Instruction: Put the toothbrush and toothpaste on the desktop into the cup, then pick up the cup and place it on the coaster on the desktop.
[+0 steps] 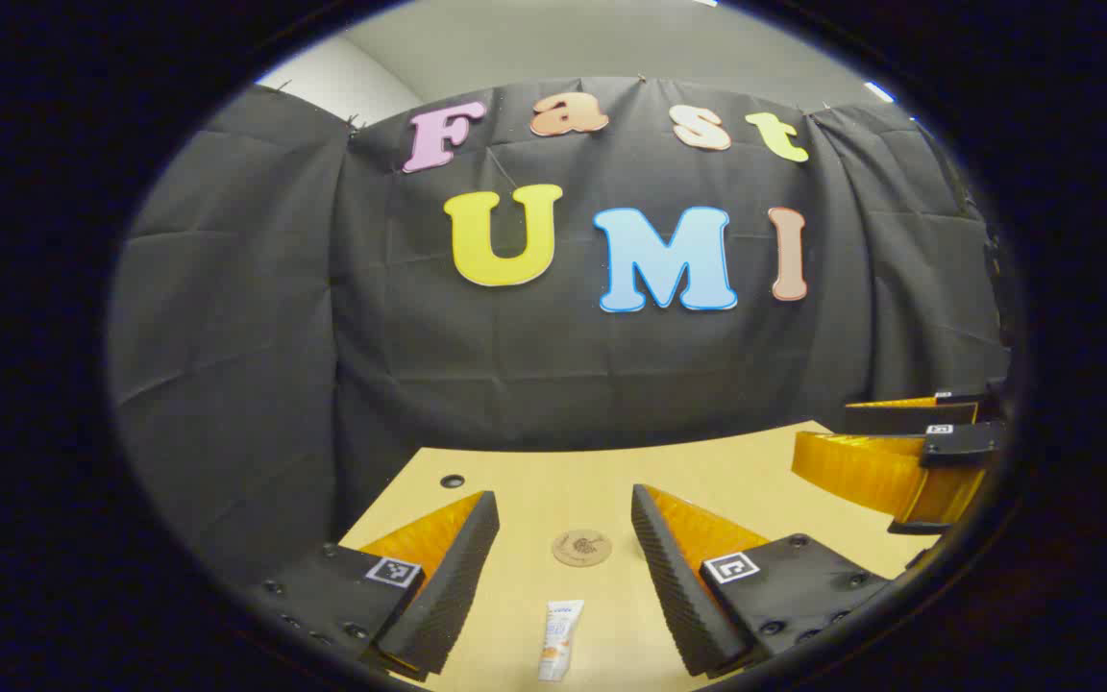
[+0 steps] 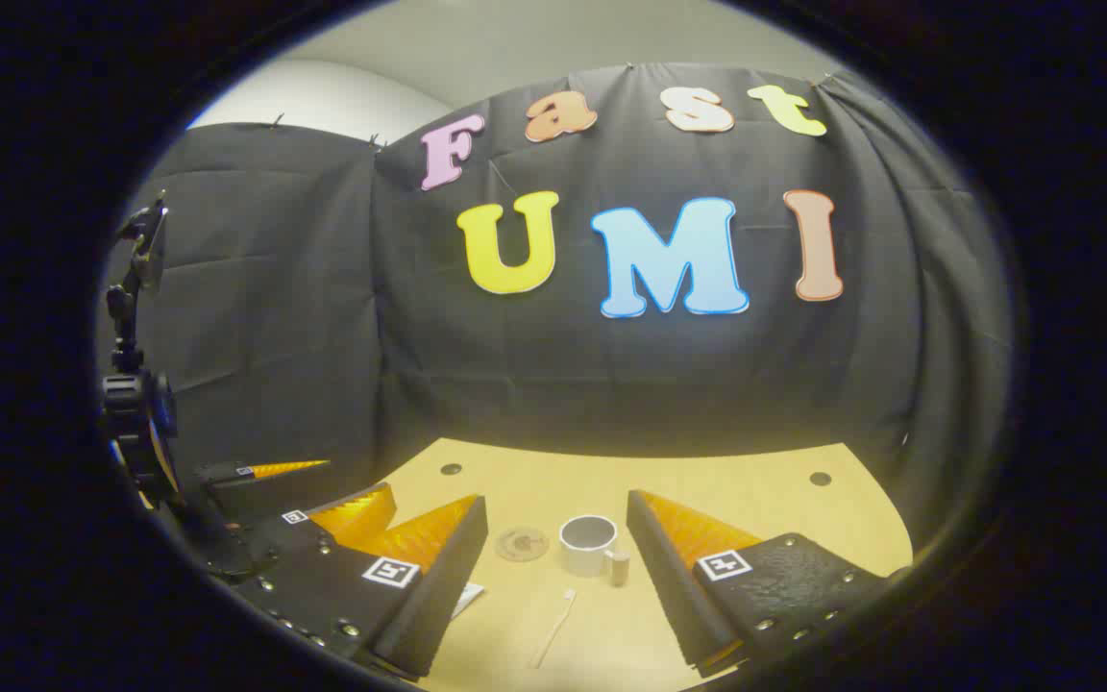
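Toothpaste lies between the left gripper fingers, untouched.

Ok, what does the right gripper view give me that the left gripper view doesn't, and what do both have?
Right gripper view: the empty cup, the toothbrush lying flat in front of it, and the open right gripper above the desktop.
Left gripper view: the full toothpaste tube lying between the open left gripper fingers.
Both: the coaster, bare, beyond the toothpaste.
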The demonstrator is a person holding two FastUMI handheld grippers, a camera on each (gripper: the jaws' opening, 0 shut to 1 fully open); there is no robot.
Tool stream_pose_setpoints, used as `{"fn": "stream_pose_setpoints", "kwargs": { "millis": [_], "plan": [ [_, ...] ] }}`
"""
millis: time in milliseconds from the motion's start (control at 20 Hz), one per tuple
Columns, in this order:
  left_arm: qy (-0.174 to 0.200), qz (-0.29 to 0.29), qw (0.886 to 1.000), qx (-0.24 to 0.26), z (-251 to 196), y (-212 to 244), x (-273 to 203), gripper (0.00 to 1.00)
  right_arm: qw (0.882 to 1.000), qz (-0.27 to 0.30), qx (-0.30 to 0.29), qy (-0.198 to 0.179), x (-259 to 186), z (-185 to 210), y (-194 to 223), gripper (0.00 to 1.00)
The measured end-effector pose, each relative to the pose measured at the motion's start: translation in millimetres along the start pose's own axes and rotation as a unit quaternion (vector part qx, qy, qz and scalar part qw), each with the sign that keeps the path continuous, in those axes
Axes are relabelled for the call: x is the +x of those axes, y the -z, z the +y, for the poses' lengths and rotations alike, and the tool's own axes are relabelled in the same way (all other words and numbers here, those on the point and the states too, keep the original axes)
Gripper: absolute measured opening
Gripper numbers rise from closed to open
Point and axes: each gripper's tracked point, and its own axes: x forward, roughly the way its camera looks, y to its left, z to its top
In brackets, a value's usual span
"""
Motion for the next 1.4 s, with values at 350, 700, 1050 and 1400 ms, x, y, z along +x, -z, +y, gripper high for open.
{"fn": "stream_pose_setpoints", "kwargs": {
  "millis": [350,700,1050,1400],
  "plan": [
    [0.071,0.011,0.997,0.024,-10.8,-3.0,31.7,0.91,0.999,0.003,0.008,0.053,8.8,-7.6,-6.5,0.86],
    [0.106,0.043,0.993,0.001,-20.7,17.8,43.0,0.91,0.996,0.040,0.009,0.080,13.0,-7.7,7.8,0.89],
    [0.112,0.162,0.980,-0.014,-12.5,91.3,55.1,0.91,0.980,0.180,0.041,0.082,33.6,-9.3,73.4,0.89],
    [0.084,0.301,0.950,-0.027,5.0,177.5,63.0,0.92,0.939,0.324,0.051,0.103,35.1,-5.6,127.0,0.90]
  ]
}}
